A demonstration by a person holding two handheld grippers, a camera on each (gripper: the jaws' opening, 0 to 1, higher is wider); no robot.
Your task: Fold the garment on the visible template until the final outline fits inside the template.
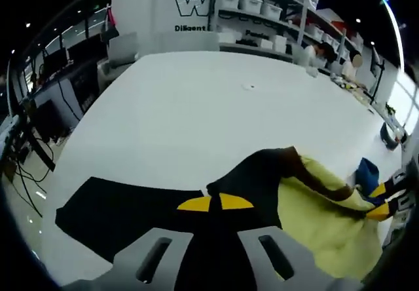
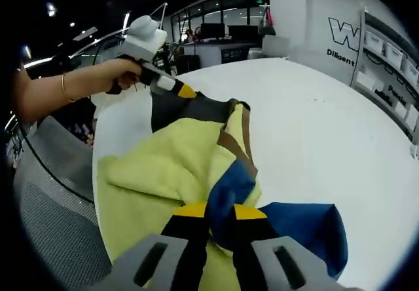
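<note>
A yellow garment (image 1: 321, 225) with dark brown and blue parts lies bunched on the white table (image 1: 196, 114). A flat black template (image 1: 98, 212) lies on the table to its left. My left gripper (image 1: 215, 203) is shut on the garment's dark edge (image 1: 262, 173), lifted over the template's right end. My right gripper (image 2: 215, 211) is shut on a blue fold (image 2: 229, 189) of the garment (image 2: 163, 166). The right gripper view also has the left gripper (image 2: 181, 90), held by a hand (image 2: 121, 73), pinching the dark edge. The right gripper (image 1: 386, 206) sits at the far right of the left gripper view.
Shelves with white bins (image 1: 262, 6) stand beyond the table's far edge, and a chair (image 1: 121, 48) is at its far left corner. Desks with monitors (image 1: 52, 61) are off to the left. A grey floor (image 2: 52, 199) lies below the table's near edge.
</note>
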